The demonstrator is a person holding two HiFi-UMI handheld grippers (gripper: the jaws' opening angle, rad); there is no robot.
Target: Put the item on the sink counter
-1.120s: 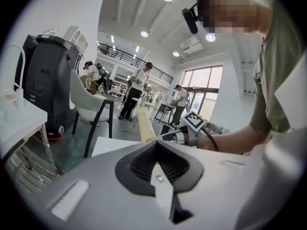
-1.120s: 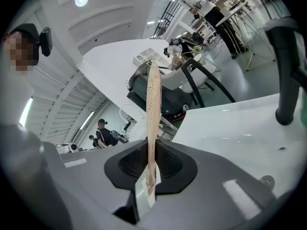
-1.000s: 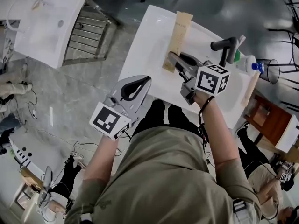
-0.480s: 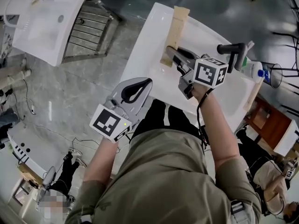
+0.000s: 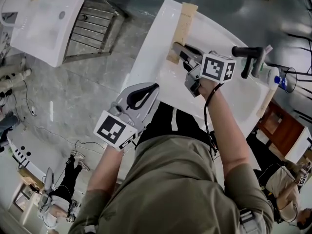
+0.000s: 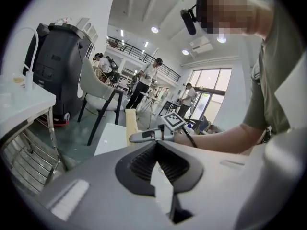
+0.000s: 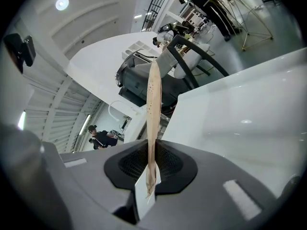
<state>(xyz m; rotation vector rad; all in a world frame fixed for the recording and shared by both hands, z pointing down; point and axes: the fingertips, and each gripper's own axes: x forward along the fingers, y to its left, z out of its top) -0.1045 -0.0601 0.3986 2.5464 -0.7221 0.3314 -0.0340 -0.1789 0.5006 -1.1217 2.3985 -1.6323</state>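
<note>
Your right tool [image 5: 177,48] pinches one tan strip [image 5: 182,27] above the white sink [image 5: 158,62].
The strip's near end is hidden inside the tool [image 7: 151,153], and whether it touches the surface is unclear. Your left tool [image 5: 154,87] is pressed together and empty. A second sink [image 5: 41,30] is cut off.

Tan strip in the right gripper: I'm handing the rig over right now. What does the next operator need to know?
Right gripper: shut on the tan strip, held on edge over the white sink.
Left gripper: shut, empty, by the sink's near edge.
Done: strip gripped and brought over the sink.
Left: lay it flat on the counter, probably clear of the faucet, then open the jaws.
</note>
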